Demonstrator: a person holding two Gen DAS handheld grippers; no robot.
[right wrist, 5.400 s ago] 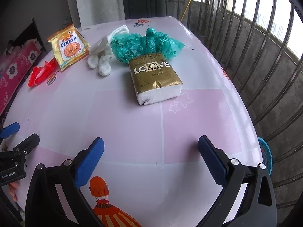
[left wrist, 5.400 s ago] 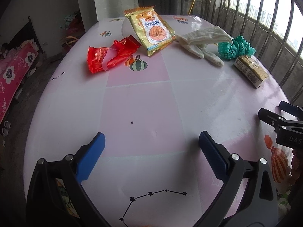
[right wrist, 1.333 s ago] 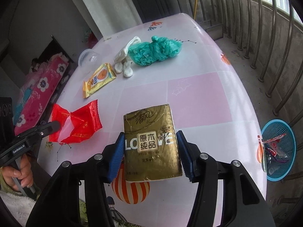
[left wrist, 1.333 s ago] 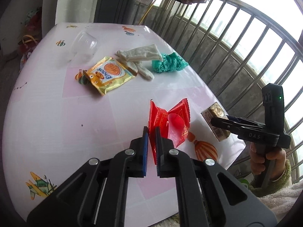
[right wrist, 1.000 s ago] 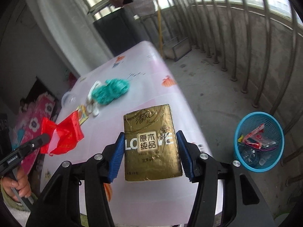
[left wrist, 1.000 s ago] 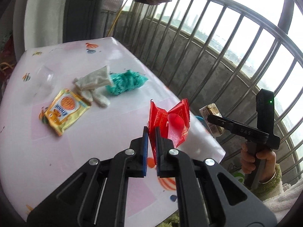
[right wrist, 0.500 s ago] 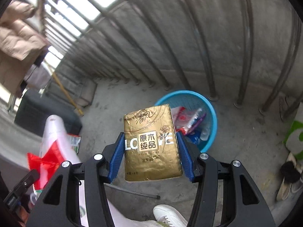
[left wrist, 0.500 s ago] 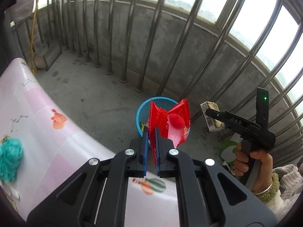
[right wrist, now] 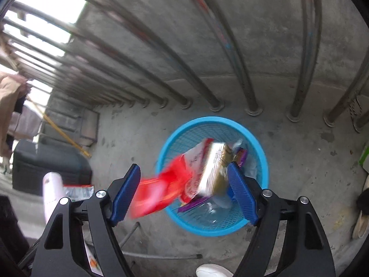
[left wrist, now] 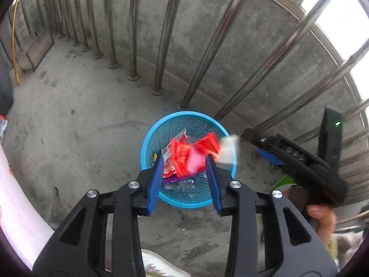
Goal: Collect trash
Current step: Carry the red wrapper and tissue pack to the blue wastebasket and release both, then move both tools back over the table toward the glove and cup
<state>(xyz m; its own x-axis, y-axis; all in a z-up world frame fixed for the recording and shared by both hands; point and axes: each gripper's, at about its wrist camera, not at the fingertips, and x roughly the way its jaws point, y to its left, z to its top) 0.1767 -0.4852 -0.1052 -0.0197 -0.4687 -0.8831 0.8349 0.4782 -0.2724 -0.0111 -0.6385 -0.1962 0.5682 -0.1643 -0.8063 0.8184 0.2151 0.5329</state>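
Left gripper above blue basket, jaws just opening, nothing pinched; red wrapper loose between them, blurred, dropping toward basket straight below. Right gripper also just opening, jaws wide; gold tissue pack tumbling free beside right jaw (touching or not, cannot tell), long side tilted, over basket mouth. Both hands about equally near basket. Judgement: both pieces likely land inside; wrapper in right view hung near rim, might snag.

A home balcony: concrete floor, steel railing bars, laundry.
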